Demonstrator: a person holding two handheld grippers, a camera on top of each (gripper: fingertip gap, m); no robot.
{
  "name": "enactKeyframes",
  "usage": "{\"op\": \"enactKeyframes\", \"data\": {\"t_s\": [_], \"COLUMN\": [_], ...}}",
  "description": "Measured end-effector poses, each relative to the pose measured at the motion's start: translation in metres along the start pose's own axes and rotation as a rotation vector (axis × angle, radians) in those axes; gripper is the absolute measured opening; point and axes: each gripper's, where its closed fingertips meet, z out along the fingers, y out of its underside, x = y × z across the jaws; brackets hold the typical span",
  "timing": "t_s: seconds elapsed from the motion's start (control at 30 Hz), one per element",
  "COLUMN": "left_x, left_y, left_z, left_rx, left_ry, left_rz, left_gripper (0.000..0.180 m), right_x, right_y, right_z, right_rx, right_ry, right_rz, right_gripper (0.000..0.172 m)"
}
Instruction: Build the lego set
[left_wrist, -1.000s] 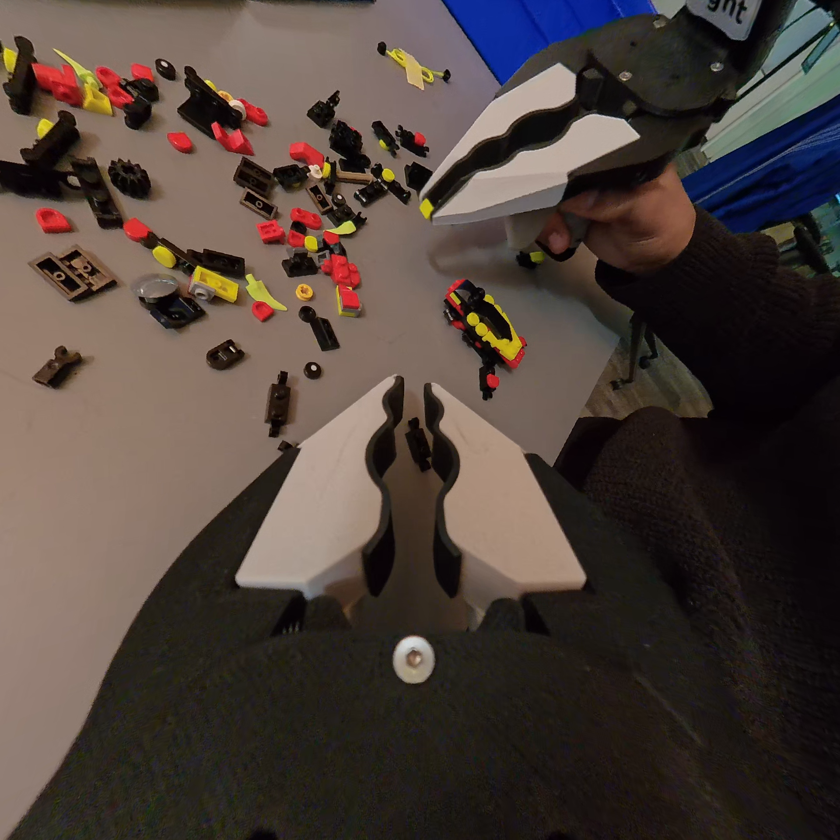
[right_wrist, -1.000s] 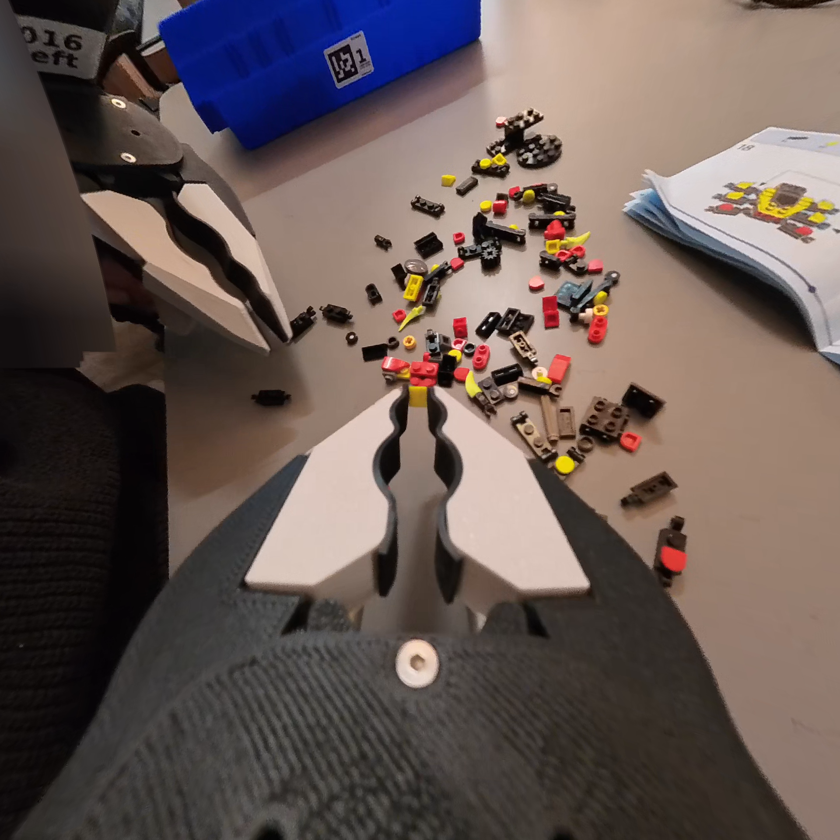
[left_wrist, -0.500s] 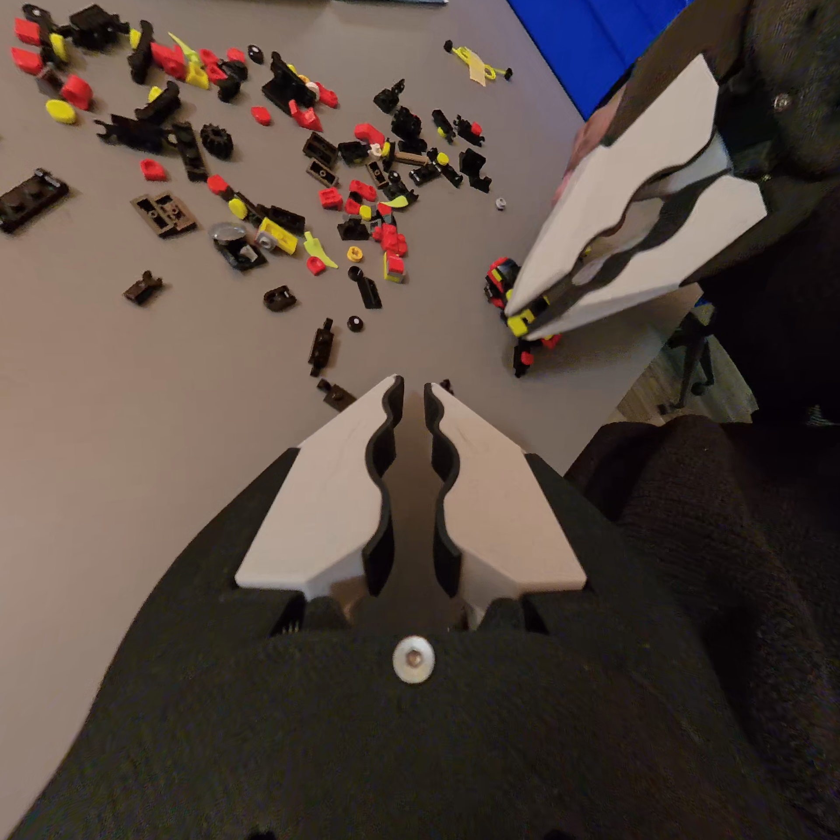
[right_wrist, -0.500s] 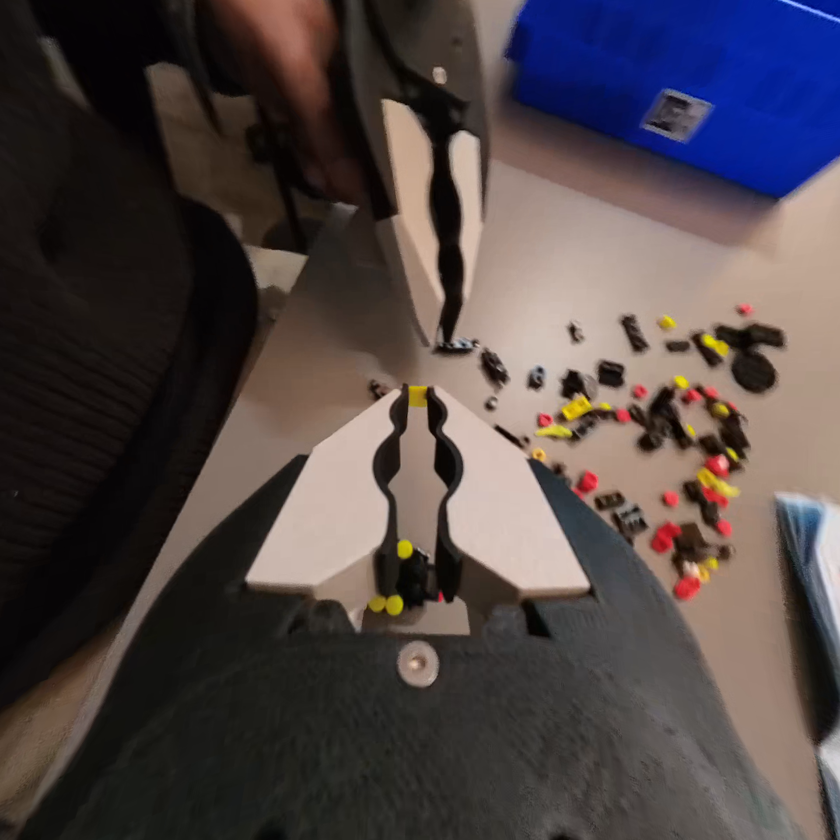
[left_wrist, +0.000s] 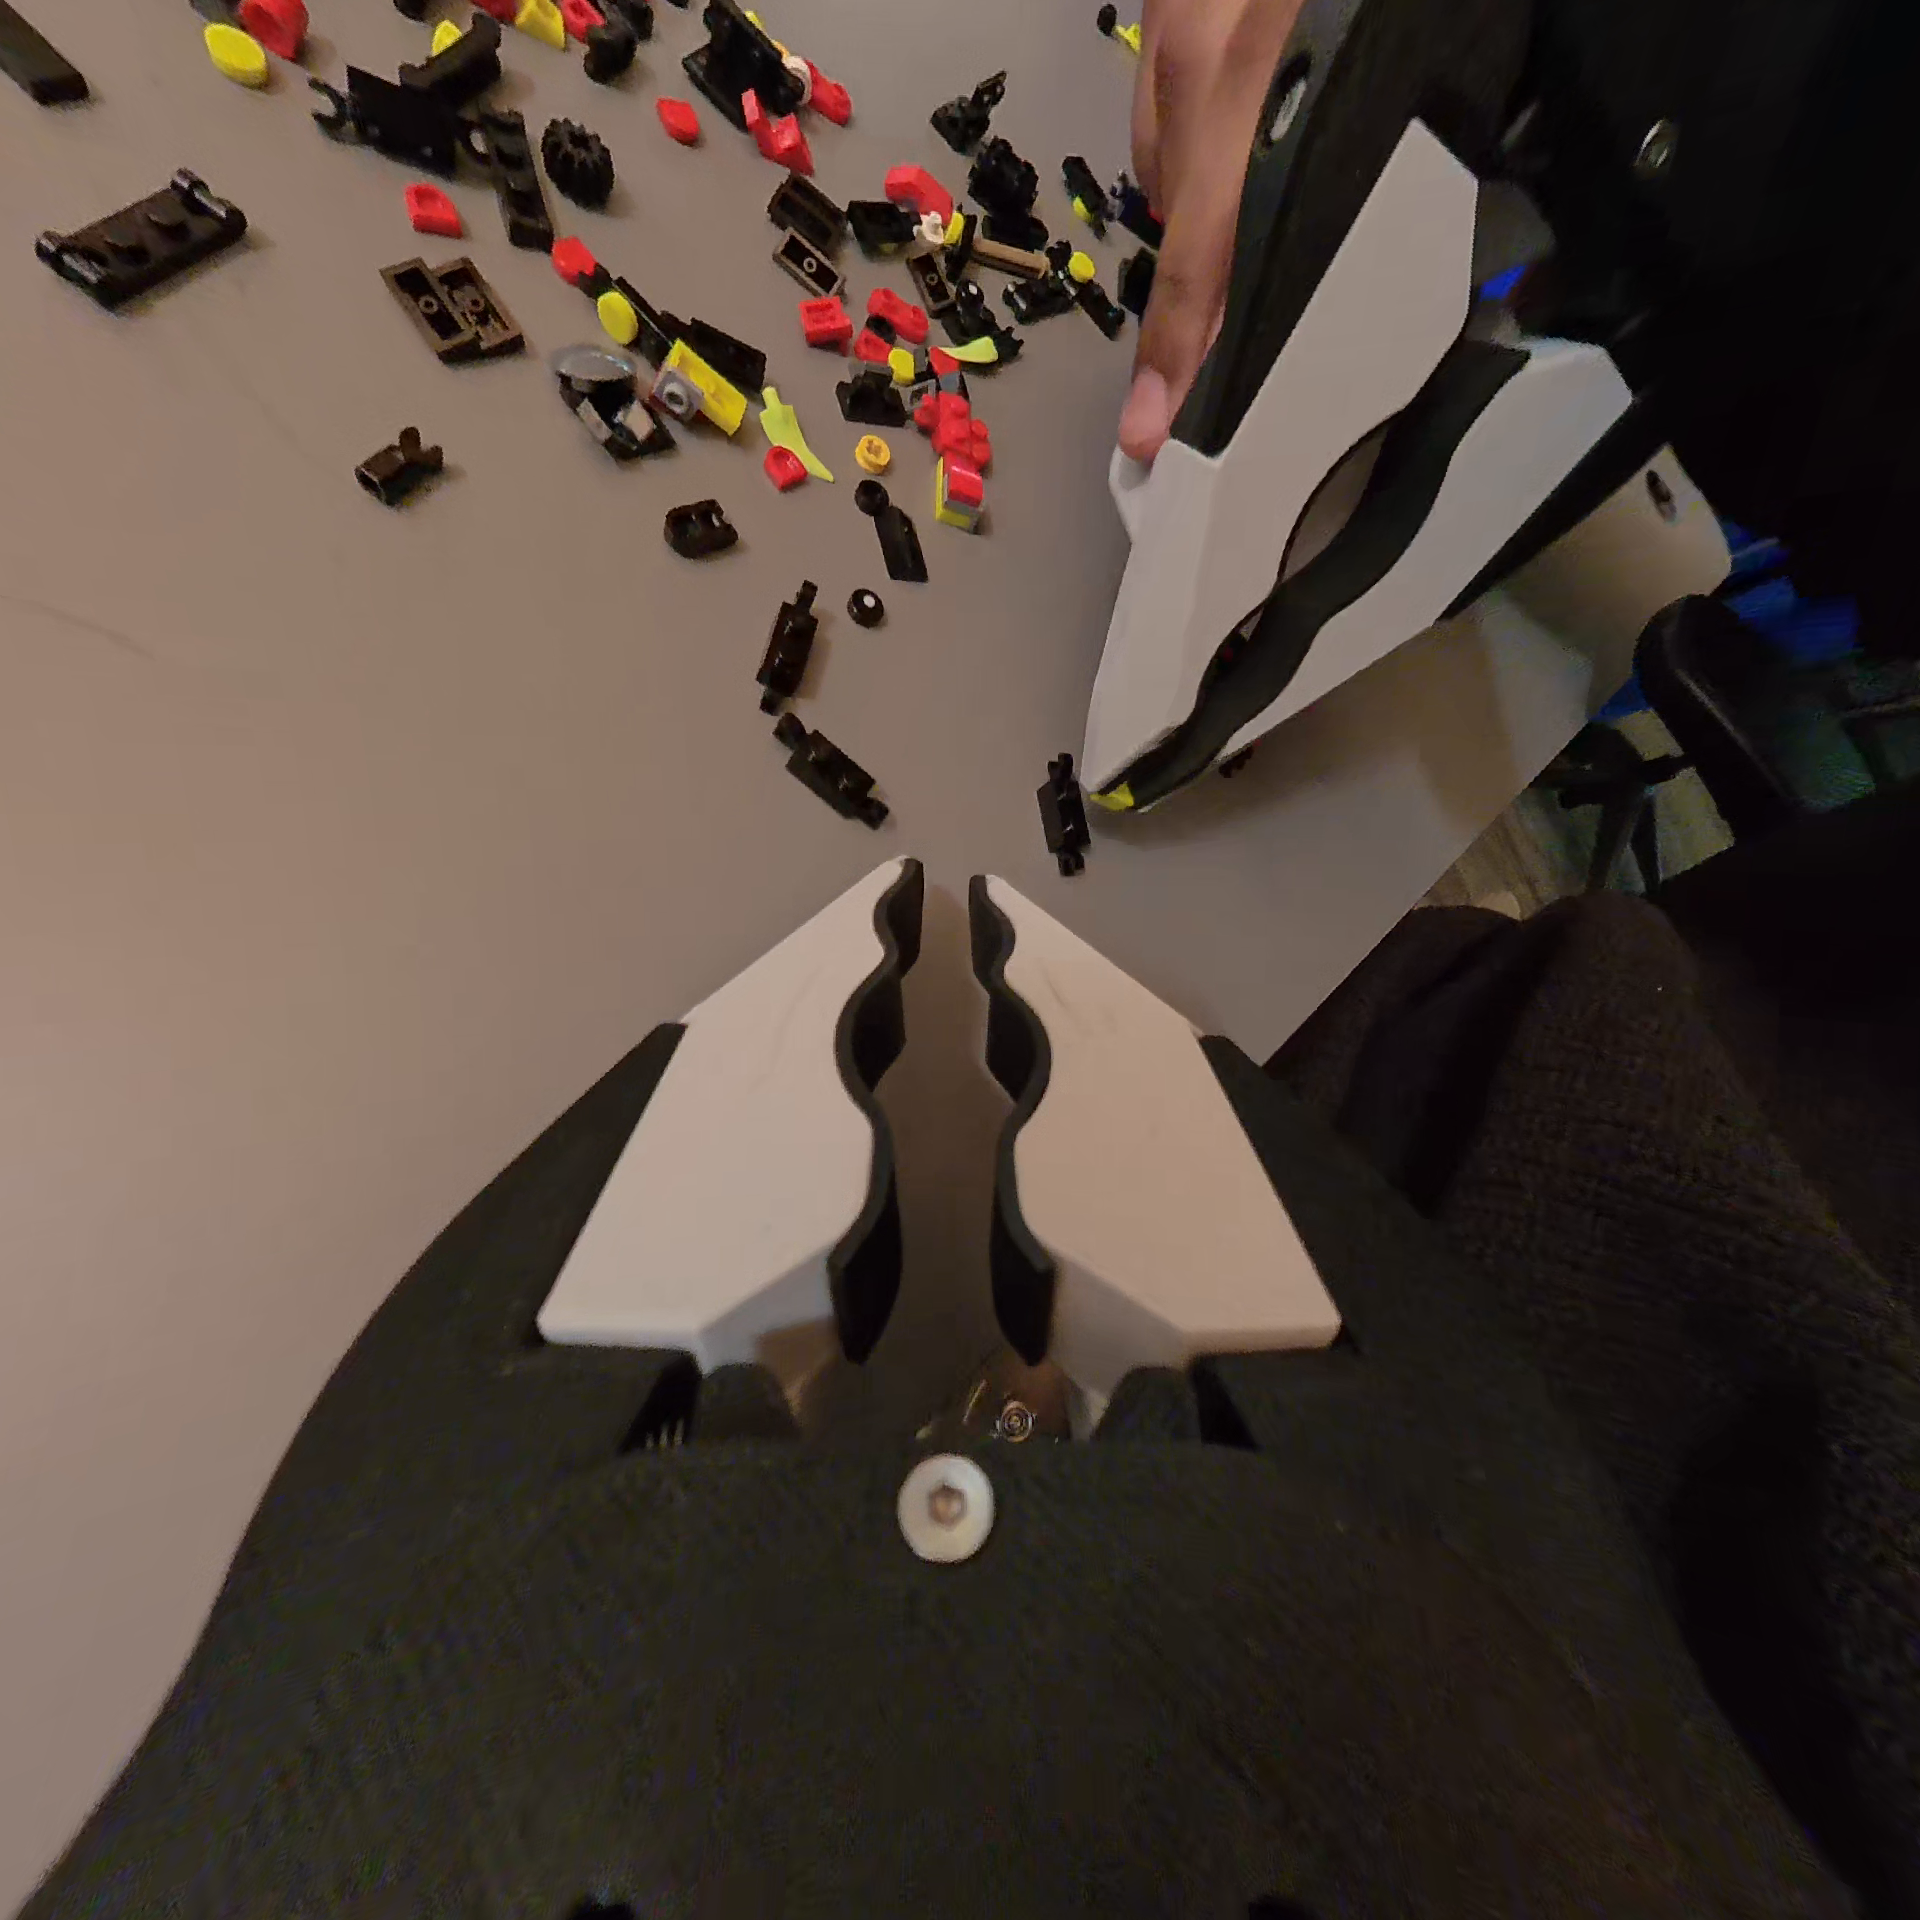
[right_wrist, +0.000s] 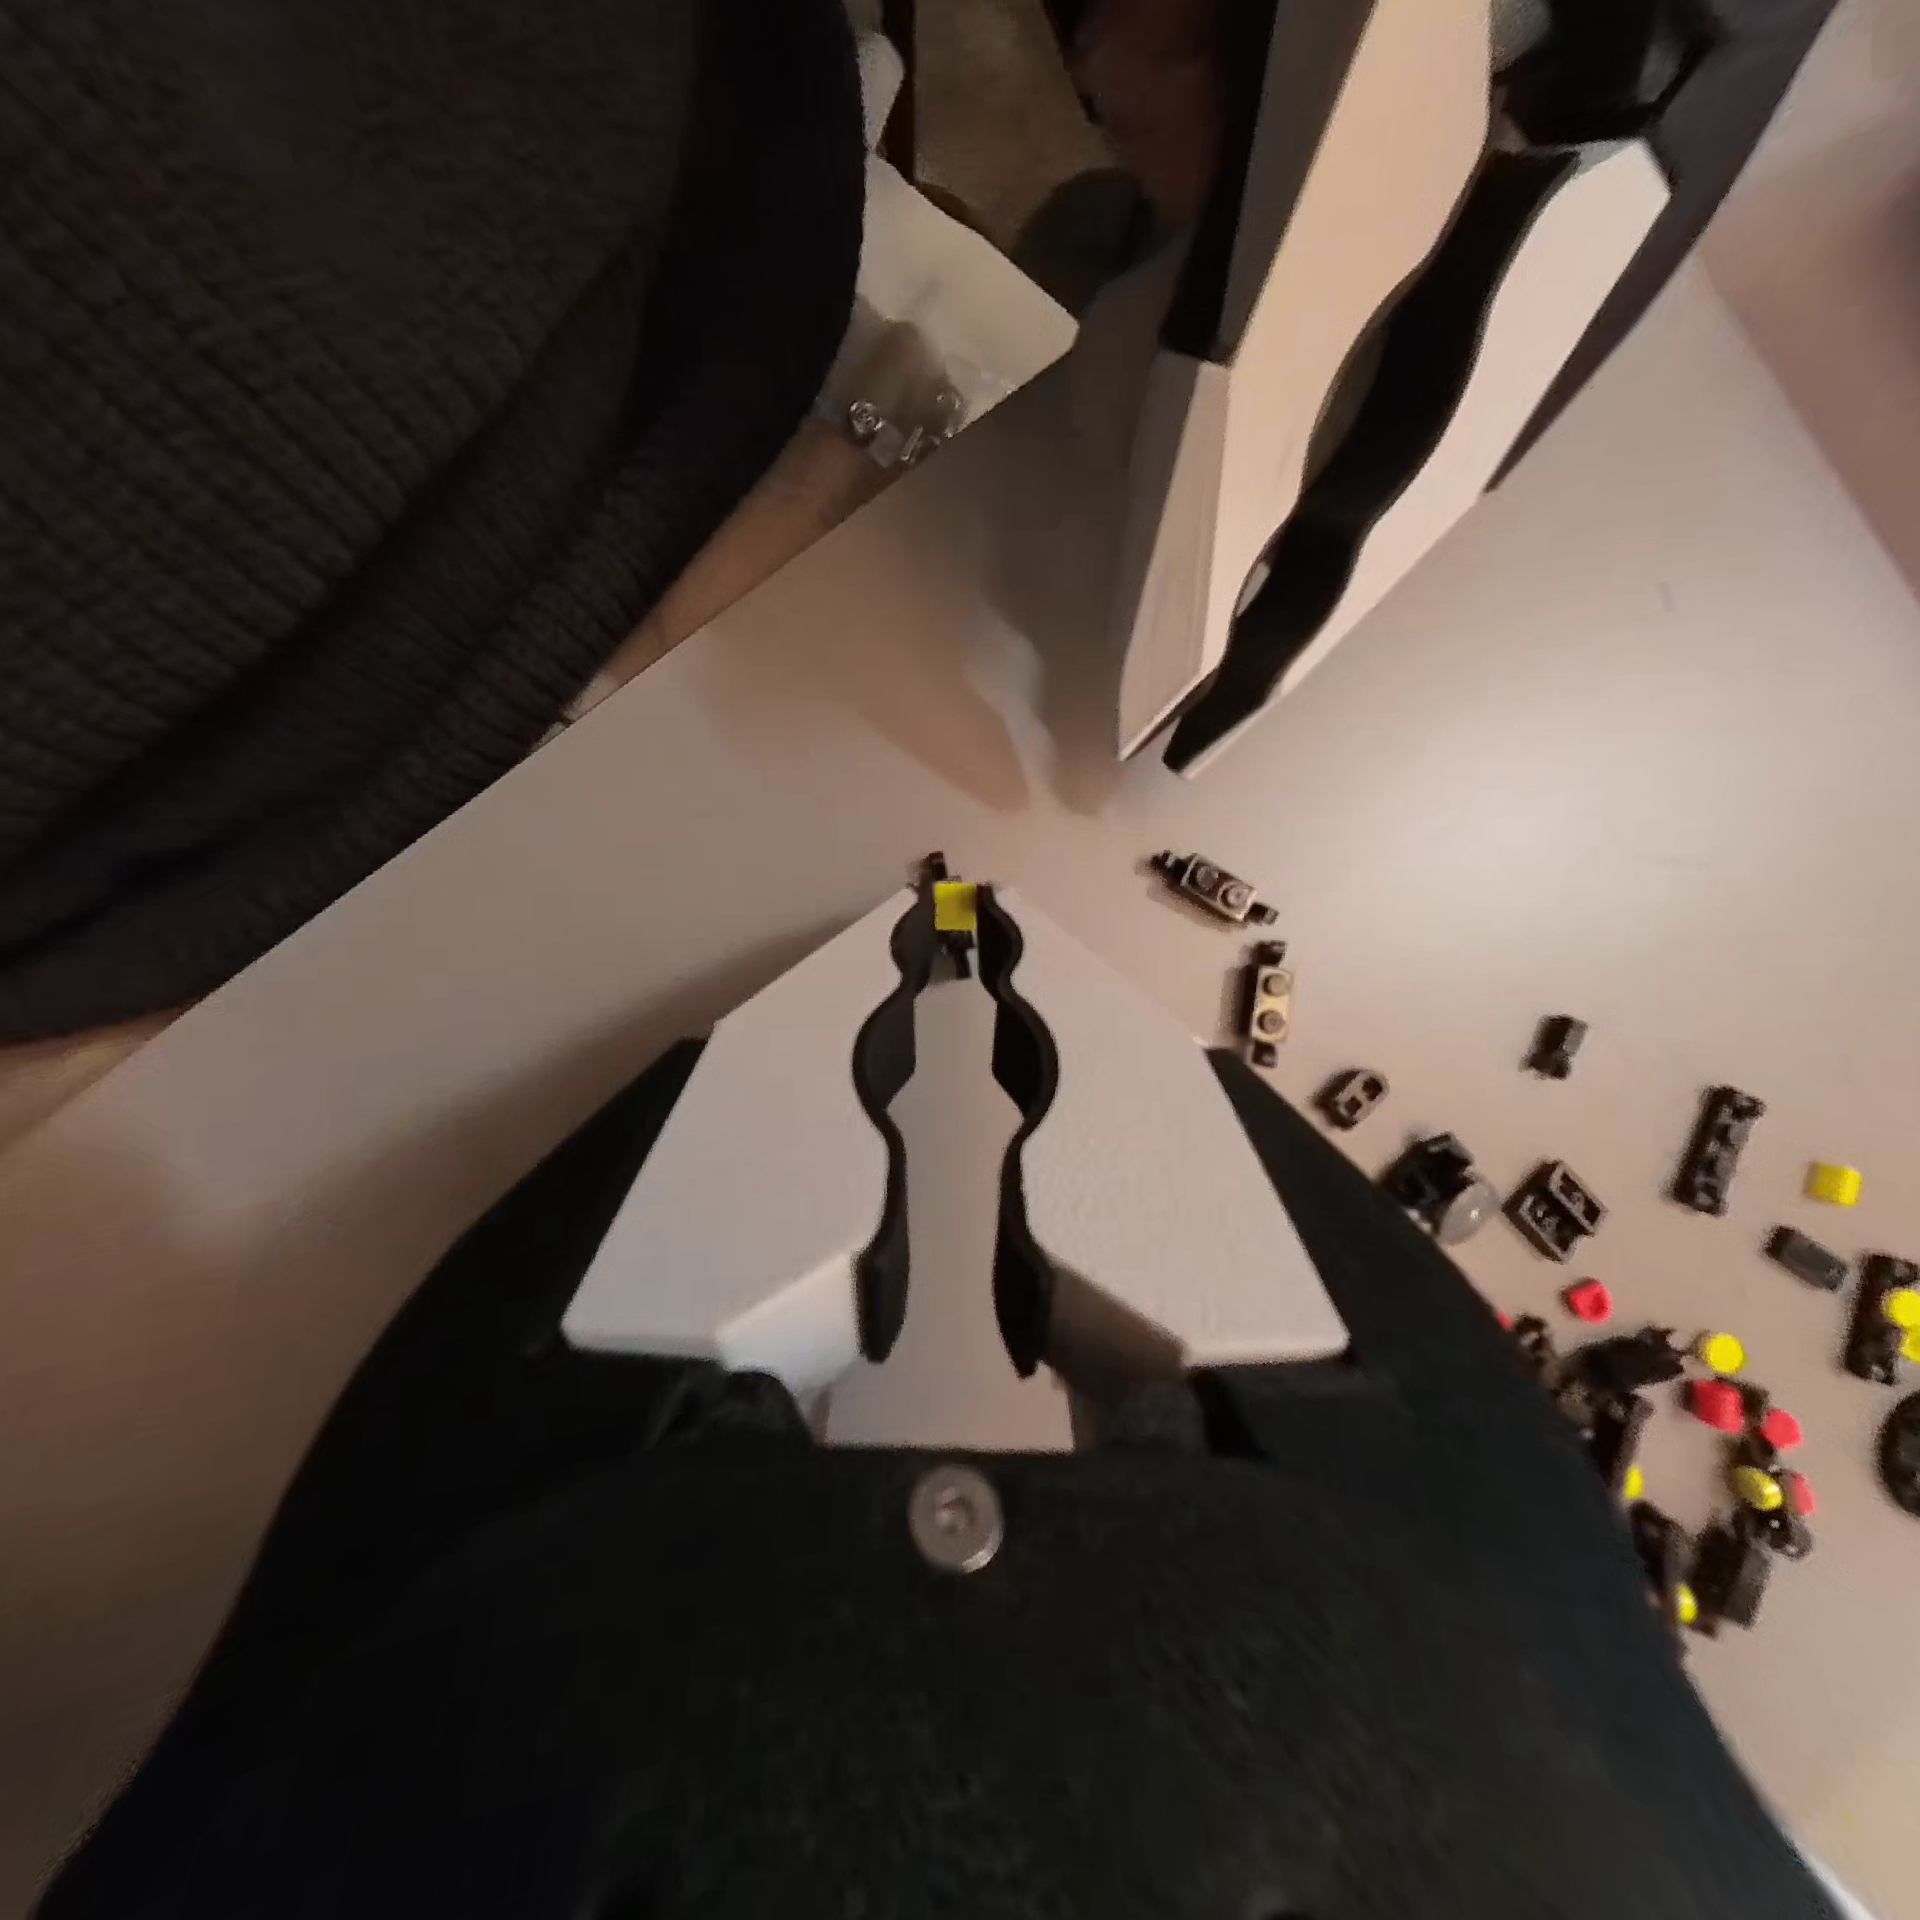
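Near the table's front edge (left_wrist: 1351, 852), the right gripper (right_wrist: 954, 902) pinches a small yellow brick (right_wrist: 954, 906) at the very tips of its black pads, jaws nearly shut on it, and it sits low over the grey surface beside a black clip plate (left_wrist: 1064, 812). That hold looks thin: only the tips bear on the brick, so a twist or a brush against the table could squirt it out, and from this spot it might roll off the edge onto the floor. Something dark shows just behind the yellow brick between the pads; whether it is attached or lies underneath I cannot tell. The left gripper (left_wrist: 945, 883) hangs just above bare table with a narrow gap between its pads and nothing in it. Its tips stand close to a second black clip plate (left_wrist: 828, 771), and a careless sweep could knock either plate. Farther off lies the scatter of red, yellow and black bricks (left_wrist: 831, 312), easily disturbed by a sleeve (left_wrist: 1610, 1143).
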Motion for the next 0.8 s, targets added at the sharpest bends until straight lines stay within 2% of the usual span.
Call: {"op": "enactKeyframes", "data": {"t_s": [0.03, 0.3, 0.8], "left_x": [0.0, 0.01, 0.02], "left_y": [0.002, 0.005, 0.009], "left_z": [0.0, -0.003, -0.001], "left_rx": [-0.002, 0.007, -0.014], "left_ry": [0.001, 0.096, 0.141], "left_rz": [-0.001, -0.093, -0.1], "left_gripper": [0.007, 0.007, 0.008], "right_x": [0.001, 0.0, -0.005], "right_y": [0.0, 0.004, 0.012], "right_z": [0.0, 0.009, -0.001], "right_rx": [-0.007, -0.054, -0.005], "right_ry": [-0.015, -0.079, -0.003], "right_rz": [-0.009, -0.027, 0.124], "right_gripper": [0.006, 0.006, 0.006]}}
